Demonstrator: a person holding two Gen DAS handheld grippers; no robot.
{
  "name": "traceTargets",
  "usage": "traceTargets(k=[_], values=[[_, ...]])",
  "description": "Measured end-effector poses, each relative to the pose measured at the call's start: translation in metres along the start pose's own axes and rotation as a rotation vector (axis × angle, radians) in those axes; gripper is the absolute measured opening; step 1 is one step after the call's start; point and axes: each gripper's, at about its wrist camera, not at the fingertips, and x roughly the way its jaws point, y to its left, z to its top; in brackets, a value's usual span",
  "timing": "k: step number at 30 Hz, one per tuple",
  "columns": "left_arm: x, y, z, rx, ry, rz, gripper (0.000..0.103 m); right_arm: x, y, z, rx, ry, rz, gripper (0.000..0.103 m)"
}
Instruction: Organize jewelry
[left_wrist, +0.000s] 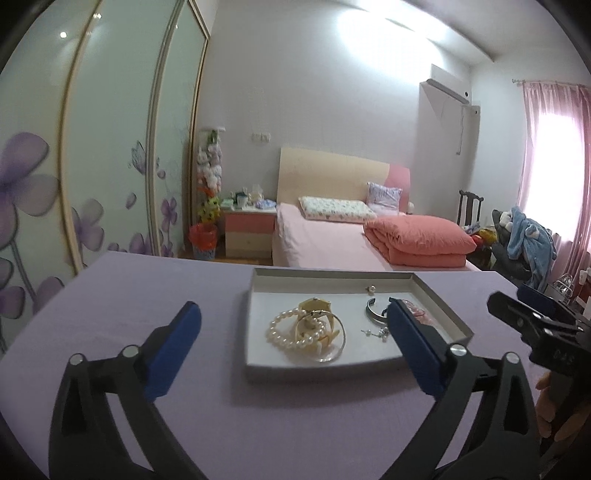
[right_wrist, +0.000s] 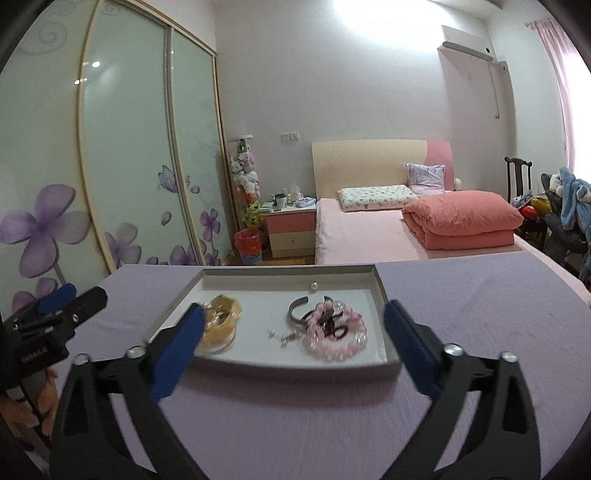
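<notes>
Holding the left tool (left_wrist: 293, 308) wide, nothing between its blue pads; holding the right tool (right_wrist: 294, 310) equally wide and empty. Hovering both just short of the near edge of the shallow white cardboard tray (left_wrist: 332, 273), itself lying on the lilac cloth-covered surface (left_wrist: 147, 280). Keeping all jewelry inside that tray.

Risks, judged:
- Snagging: white pearl bead bracelet (left_wrist: 280, 332), thin gold hoop (left_wrist: 341, 343) and cream-yellow bangle-like piece (left_wrist: 314, 304) lying overlapped, so lifting one likely dragging the others.
- Same tangling at the right side: pink bead bracelet (right_wrist: 336, 343) lying under a dark red bead strand (right_wrist: 332, 323).
- Pushing the light tray across the cloth when pressing wide pads against its low wall.
- Losing the tiny silver earring pieces (right_wrist: 284, 336) or the single pearl stud (right_wrist: 314, 286): too small for broad pads, likely flicking out.
- Colliding the two tools, working close over one tray.

Counting: tools, two. Tray, one. Pearl bracelet, one. Gold hoop, at least one. Cream-yellow piece, one. Open silver metal cuff (right_wrist: 295, 310), one. Pink bracelet, one, possibly doubled. Dark red strand, one. Pearl stud, one. Small silver pieces, too blurred for counting.
</notes>
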Motion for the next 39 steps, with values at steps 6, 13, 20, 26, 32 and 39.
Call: traceTargets(k=[6,13,20,26,32,39], values=[[-0.049,0.009,-0.012,-0.031,-0.011,0.016,0.099,-0.036,0.012,-0.01,-0.031,-0.011,-0.012,0.101],[-0.088,0.013,-0.036,-0.04,-0.022,0.055,0.099,-0.067,0.018,-0.029,-0.045,-0.037,-0.043,0.101],[-0.112,0.018,-0.055,-0.043,-0.027,0.087,0.099,-0.083,0.015,-0.051,-0.037,-0.069,-0.088,0.101],[-0.115,0.03,-0.06,-0.067,-0.01,0.083,0.099,-0.083,0.013,-0.057,-0.018,-0.062,-0.073,0.101],[-0.116,0.028,-0.057,-0.058,-0.013,0.073,0.099,-0.09,0.016,-0.058,-0.026,-0.085,-0.06,0.101],[-0.113,0.022,-0.057,-0.053,0.001,0.069,0.099,-0.091,0.016,-0.06,-0.023,-0.079,-0.054,0.101]])
